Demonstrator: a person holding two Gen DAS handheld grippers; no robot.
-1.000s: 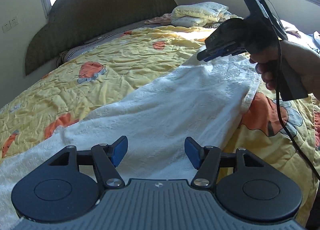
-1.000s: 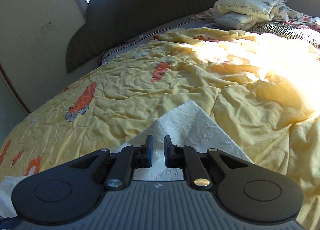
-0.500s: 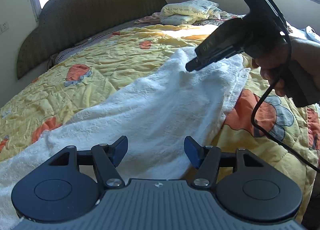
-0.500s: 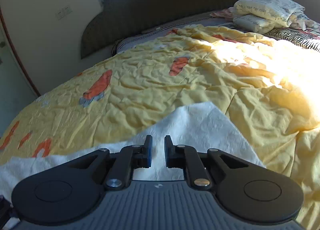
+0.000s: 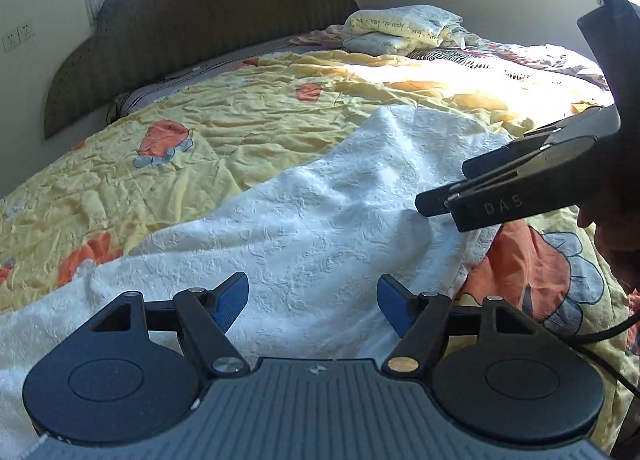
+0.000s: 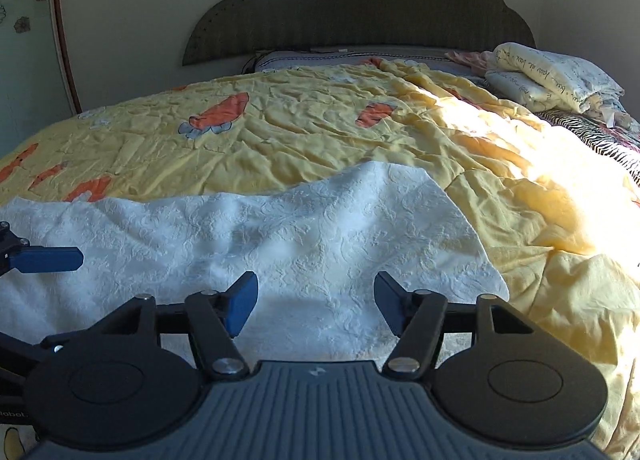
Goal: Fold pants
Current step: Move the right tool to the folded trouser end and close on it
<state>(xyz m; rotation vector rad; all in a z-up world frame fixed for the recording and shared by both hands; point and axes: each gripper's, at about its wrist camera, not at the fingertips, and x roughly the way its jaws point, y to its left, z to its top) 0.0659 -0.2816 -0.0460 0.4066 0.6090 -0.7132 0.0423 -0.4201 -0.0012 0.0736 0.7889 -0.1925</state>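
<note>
On the yellow quilt (image 6: 320,132) the white pants (image 6: 280,228) lie released — right claw (image 6: 316,302) just sprung wide, left claw (image 5: 313,302) wide too.

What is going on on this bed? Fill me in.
A person holding a two-finger gripper in each hand is folding white pants laid across a yellow bedspread. The right gripper has just been opening; its jaws now stand apart with nothing pinched. The left gripper is open too, above the fabric. The pants lie flat, released by both.
</note>
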